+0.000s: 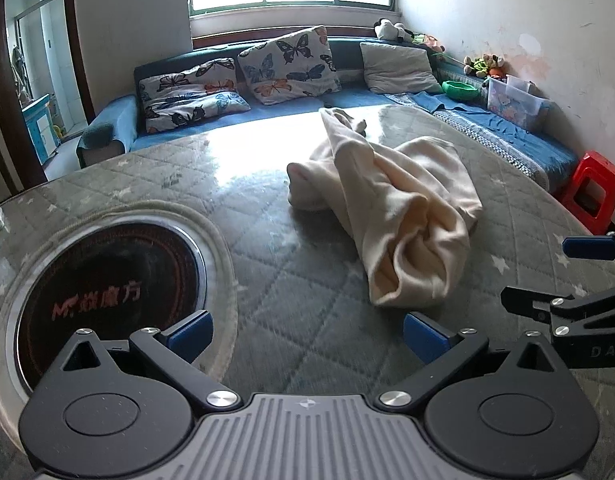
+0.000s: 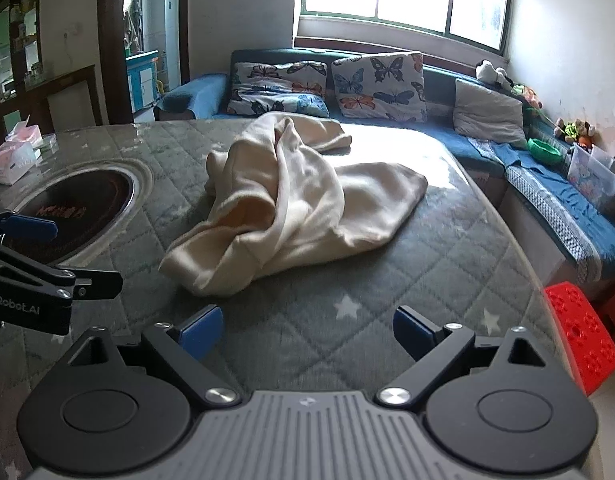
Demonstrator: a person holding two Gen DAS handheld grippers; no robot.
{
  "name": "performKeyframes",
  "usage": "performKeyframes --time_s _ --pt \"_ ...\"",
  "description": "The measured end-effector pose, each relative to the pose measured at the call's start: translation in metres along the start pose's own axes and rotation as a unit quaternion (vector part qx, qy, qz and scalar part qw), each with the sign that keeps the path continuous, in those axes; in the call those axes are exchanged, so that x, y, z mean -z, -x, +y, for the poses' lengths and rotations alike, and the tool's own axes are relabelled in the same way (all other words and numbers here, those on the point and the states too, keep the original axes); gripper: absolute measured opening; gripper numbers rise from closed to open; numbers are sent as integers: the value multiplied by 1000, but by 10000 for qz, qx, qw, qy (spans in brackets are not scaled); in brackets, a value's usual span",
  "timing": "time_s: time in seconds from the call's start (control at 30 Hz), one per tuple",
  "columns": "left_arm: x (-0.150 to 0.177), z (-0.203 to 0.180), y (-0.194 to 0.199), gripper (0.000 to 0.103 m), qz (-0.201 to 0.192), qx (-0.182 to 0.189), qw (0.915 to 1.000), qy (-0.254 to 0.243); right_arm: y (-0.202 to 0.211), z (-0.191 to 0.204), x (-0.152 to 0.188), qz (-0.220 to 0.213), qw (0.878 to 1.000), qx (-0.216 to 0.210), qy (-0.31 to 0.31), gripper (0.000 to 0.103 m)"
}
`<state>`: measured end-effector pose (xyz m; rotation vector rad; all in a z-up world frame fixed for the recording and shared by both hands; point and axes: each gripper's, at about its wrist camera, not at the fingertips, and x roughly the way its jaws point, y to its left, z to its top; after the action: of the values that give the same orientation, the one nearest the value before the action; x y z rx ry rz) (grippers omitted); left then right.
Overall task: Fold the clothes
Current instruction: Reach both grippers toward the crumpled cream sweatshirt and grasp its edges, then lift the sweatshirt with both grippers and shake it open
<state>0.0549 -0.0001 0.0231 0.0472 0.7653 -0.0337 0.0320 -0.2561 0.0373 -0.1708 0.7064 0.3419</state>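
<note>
**Garment unfolded, both grippers empty**

The cream garment point(image 1: 387, 200) lies crumpled on the quilted tabletop point(image 1: 291, 280), toward its far edge and beside the round inset burner point(image 1: 107, 300). The left gripper point(image 1: 307, 338) hovers at the near edge, jaws spread wide, holding nothing. The right gripper point(image 2: 307, 330) hovers just beside it, jaws equally wide and empty. Neither gripper touches the garment. A tissue pack point(image 2: 13, 152) sits at the tabletop's left edge.

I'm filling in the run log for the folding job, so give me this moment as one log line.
stage: before grasp | cream garment: crumpled on table, unfolded | left gripper: open, empty | right gripper: open, empty
</note>
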Motion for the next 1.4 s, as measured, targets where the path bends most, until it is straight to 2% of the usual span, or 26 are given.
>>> performKeyframes --time_s 0.23,0.43,0.5,0.83,0.97,1.07,1.13,1.23,1.33,1.4 --pt "-25 5 -13 103 -36 -111 9999 -14 -13 -4 -27 -116 9999 -32 91 90" --pt "-49 5 -22 103 -185 -214 9996 -52 -29 -5 -55 -202 9996 -121 183 76" --pt "-57 4 -25 103 -252 -216 9994 -39 -34 -5 -62 -202 9994 -174 203 69" --pt "-98 3 -51 102 -409 -40 9990 152 -74 -7 -83 -32 9987 -465 229 55" --pt "-112 -5 -67 94 -382 -73 9992 39 -90 -9 -85 63 9985 -524 173 49" --pt "-121 -7 -80 92 -325 19 9994 88 -100 -11 -83 138 9982 -563 134 47" --pt "-124 -9 -89 87 -272 51 9996 75 -105 -11 -82 168 9981 -586 127 47" --pt "-125 -12 -102 75 -142 150 9998 4 -113 -12 -82 220 9979 -599 86 45" --pt "-123 -9 -113 51 68 348 9993 85 -118 -12 -82 248 9978 -614 74 40" --pt "-120 -6 -118 30 161 511 9985 138 -120 -10 -82 256 9977 -616 112 36"
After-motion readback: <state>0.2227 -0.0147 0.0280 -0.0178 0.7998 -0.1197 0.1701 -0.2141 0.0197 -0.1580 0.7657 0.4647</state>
